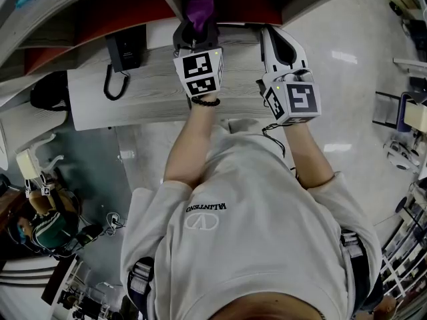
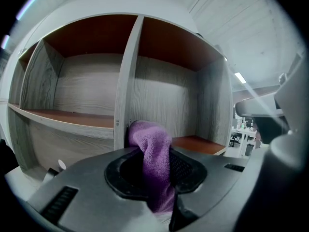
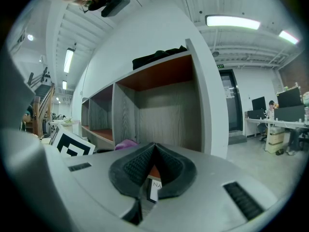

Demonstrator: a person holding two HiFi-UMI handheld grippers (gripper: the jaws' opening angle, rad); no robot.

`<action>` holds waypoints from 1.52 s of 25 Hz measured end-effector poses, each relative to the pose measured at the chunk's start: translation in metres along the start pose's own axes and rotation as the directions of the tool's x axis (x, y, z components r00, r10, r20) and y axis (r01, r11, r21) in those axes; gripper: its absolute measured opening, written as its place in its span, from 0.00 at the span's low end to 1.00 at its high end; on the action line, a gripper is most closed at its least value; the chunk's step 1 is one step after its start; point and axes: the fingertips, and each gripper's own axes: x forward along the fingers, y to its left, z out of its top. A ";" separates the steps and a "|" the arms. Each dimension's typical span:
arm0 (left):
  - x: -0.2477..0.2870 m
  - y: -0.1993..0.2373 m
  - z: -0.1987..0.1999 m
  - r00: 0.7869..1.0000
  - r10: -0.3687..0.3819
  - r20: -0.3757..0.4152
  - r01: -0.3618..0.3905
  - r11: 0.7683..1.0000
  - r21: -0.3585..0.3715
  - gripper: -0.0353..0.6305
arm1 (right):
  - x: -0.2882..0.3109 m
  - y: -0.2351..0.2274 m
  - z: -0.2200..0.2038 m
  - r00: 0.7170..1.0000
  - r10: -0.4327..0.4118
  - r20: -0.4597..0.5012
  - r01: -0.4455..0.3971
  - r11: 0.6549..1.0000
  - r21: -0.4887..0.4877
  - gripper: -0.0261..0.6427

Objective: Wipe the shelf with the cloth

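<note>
Between the left gripper (image 2: 155, 175) pads: purple cloth (image 2: 150, 141), clamped hard, jaws narrow on it. One bunch of the cloth sticks up past the tips. The rest trails down through the slot behind the pads.

Just ahead of the bunch is the front edge of the shelf (image 2: 87, 122) divider (image 2: 126, 81). Cloth is level with the lower part of the divider. Contact or a small gap, can't tell from this view. Open compartments sit either side of the divider, with grey wood-grain walls and red-brown boards above and below.

Right gripper (image 3: 153, 152): pads pressed together at the tips. Lower down the slot widens and shows a white printed slip (image 3: 154, 186) with an orange patch above it; can't tell what the slip belongs to. It points at the end compartment of the same shelf, beside the white end panel (image 3: 210, 105). To its left are a bit of the cloth and the left gripper's marker cube (image 3: 72, 146). A dark bundle (image 3: 157, 57) lies on the shelf top.

Head view: both grippers are up at the shelf front, side by side and close but apart, the left one with the cloth pushed in under the top board. A black phone (image 1: 124, 49) sits on that board, left of both grippers.
</note>
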 end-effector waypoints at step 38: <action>-0.144 0.047 0.087 0.956 -0.144 0.255 0.101 0.979 0.176 0.19 | -0.088 -0.074 0.039 0.986 -0.150 0.079 0.155 0.986 -0.063 0.04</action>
